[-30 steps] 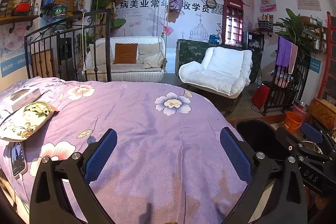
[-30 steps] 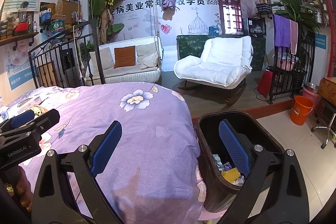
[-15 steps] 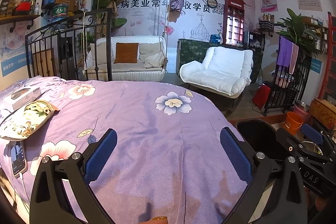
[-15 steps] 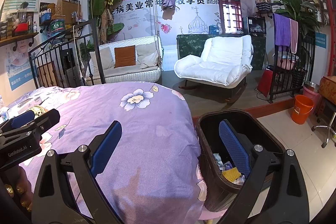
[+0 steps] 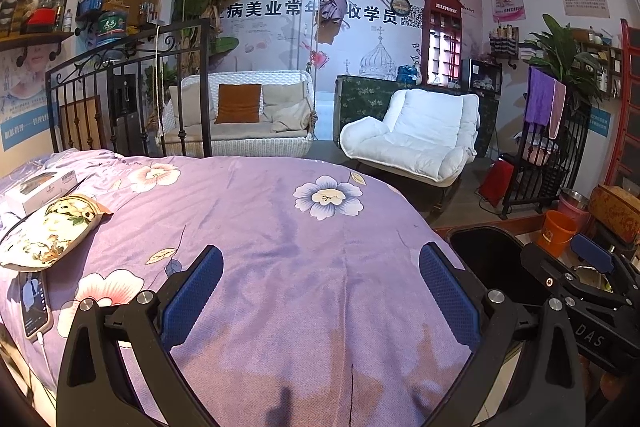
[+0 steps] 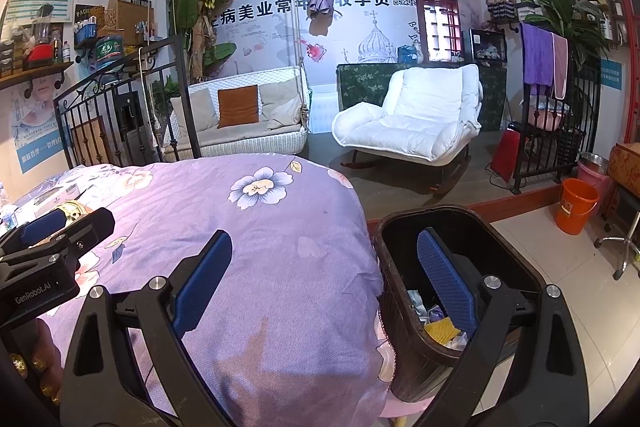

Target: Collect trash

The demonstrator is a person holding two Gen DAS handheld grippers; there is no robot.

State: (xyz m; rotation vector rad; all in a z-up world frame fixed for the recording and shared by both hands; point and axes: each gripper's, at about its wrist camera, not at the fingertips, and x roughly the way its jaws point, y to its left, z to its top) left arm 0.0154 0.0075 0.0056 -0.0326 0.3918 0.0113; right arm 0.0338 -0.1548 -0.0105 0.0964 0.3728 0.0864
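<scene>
A dark brown trash bin (image 6: 404,267) stands on the floor at the right edge of the purple floral bed (image 6: 260,267). Crumpled wrappers and a yellow scrap (image 6: 440,329) lie inside it. My right gripper (image 6: 324,279) is open and empty, one finger over the bed, the other over the bin's mouth. My left gripper (image 5: 320,291) is open and empty above the bedspread (image 5: 280,227); the bin (image 5: 484,259) shows to its right. A flowered packet (image 5: 48,227) and a white box (image 5: 40,187) lie at the bed's left.
A phone on a cable (image 5: 34,303) lies at the bed's left edge. A black iron headboard (image 5: 132,99) stands behind. A white rocking chair (image 6: 412,119), a swing sofa (image 6: 240,115), an orange bucket (image 6: 576,205) and a stool (image 6: 624,227) stand around.
</scene>
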